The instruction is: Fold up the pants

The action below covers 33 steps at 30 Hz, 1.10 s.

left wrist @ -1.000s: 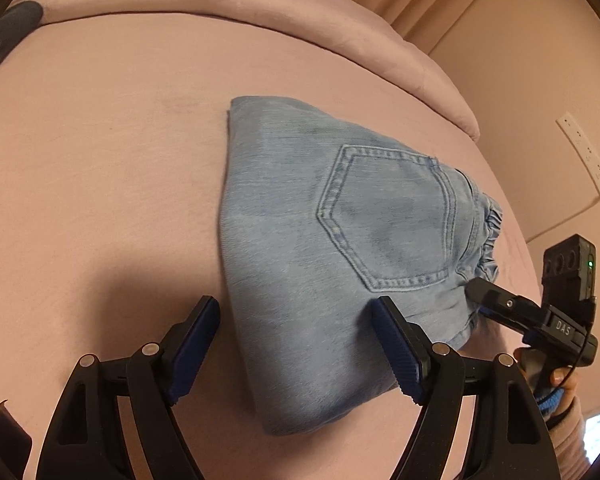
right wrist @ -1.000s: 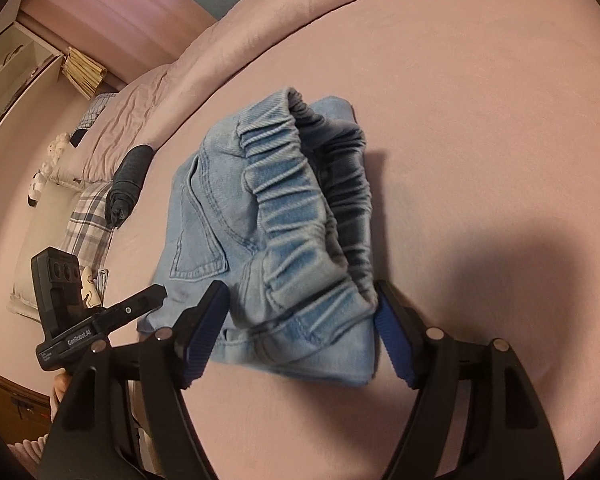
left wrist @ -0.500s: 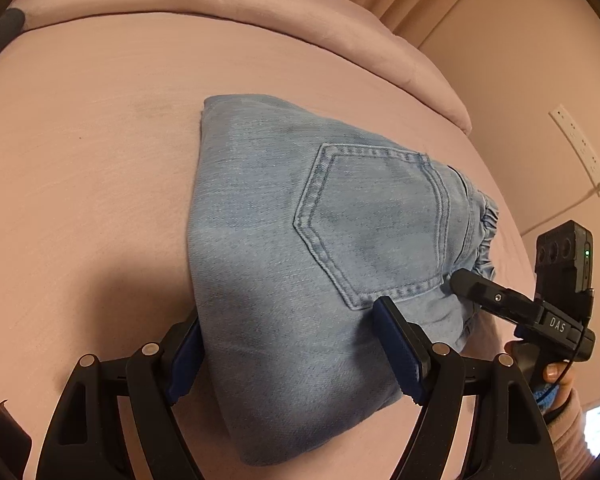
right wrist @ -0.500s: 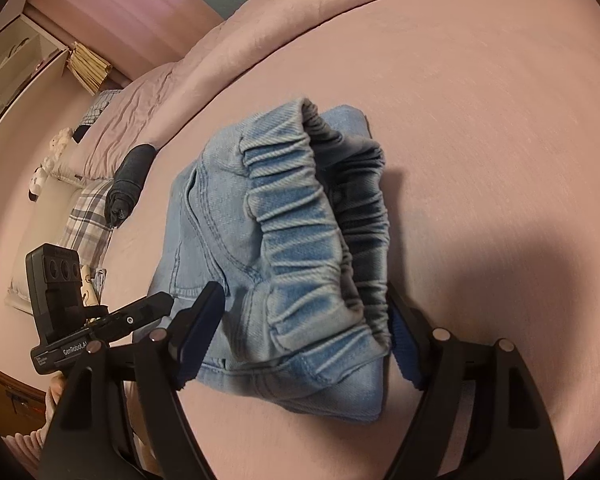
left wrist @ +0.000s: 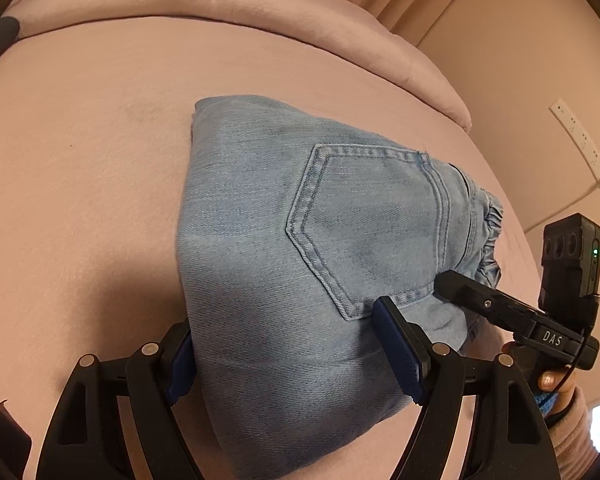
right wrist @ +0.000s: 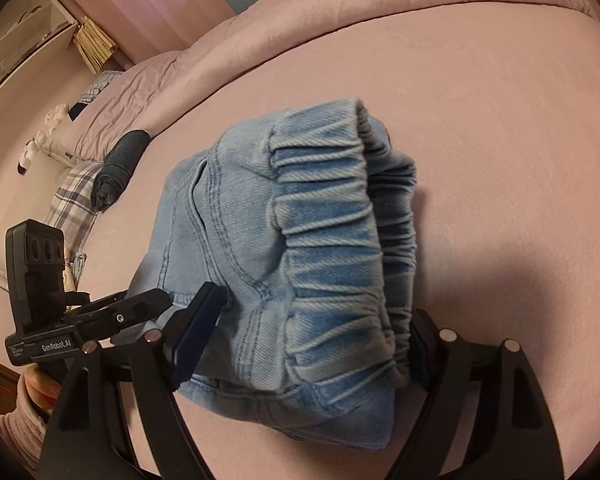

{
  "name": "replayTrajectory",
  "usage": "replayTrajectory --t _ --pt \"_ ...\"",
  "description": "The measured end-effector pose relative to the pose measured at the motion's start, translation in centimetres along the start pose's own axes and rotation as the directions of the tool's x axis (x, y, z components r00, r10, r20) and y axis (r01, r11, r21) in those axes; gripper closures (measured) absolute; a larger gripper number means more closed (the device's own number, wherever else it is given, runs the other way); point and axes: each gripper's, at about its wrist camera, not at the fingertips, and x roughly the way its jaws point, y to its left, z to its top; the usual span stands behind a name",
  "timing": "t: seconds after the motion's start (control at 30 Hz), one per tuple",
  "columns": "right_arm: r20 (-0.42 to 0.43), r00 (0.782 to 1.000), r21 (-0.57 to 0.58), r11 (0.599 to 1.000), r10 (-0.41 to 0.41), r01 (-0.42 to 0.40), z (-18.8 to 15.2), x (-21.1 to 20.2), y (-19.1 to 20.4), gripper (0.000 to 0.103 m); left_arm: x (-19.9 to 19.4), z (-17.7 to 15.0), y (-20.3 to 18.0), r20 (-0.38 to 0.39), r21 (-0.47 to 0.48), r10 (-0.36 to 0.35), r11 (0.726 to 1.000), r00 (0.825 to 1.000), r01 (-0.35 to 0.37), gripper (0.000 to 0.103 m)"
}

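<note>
A wide pink bed sheet [left wrist: 80, 200] carries a light-blue denim pants bundle [left wrist: 284, 248], folded thick, pocket up, with bare sheet around. The left gripper [left wrist: 288, 356] straddles its near end, jaws wide. The right gripper [right wrist: 304, 344] brackets the elastic waistband [right wrist: 332, 248], jaws opening.

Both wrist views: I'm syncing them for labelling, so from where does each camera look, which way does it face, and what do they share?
Left wrist: sits on the left gripper, angled down at the folded jeans, pocket side; its own fingers straddle the fold, and the right gripper shows.
Right wrist: sits on the right gripper, angled down at the elastic waistband; its jaws are opening around the jeans.
Shared: the jeans, the pink bed, and each other's gripper.
</note>
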Motion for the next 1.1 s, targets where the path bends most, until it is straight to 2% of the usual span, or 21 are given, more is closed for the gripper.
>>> replayTrajectory --t 0.23,0.37,0.53,0.77,0.87,1.1 --pt "-0.002 1.000 -0.015 1.000 -0.022 0.022 0.0 0.0 0.2 0.025 0.1 0.0 -0.4 -0.002 0.009 0.012 1.000 1.000 -0.012 0.026" --pt "-0.004 0.999 -0.028 0.999 -0.042 0.042 0.1 -0.1 0.5 0.029 0.1 0.0 -0.3 0.000 0.014 0.018 1.000 1.000 -0.018 0.032" --pt "-0.004 0.998 -0.024 0.998 -0.061 0.061 0.1 -0.4 0.4 0.041 -0.2 -0.1 -0.2 0.011 0.007 0.026 1.000 1.000 -0.026 0.044" --pt "0.022 0.994 -0.063 0.992 -0.111 0.112 0.0 -0.7 1.6 0.050 -0.7 -0.4 -0.6 0.036 0.022 0.041 0.999 0.999 -0.041 0.062" --pt "0.044 0.990 -0.086 0.987 -0.131 0.135 -0.2 -1.2 2.2 0.054 -1.0 -0.2 -0.8 0.048 0.035 0.064 0.997 0.997 -0.066 0.076" --pt "0.090 0.983 -0.133 0.977 -0.157 0.168 -0.3 -2.1 3.6 0.061 -1.5 -0.4 -1.3 0.061 0.057 0.076 0.995 0.995 -0.080 0.084"
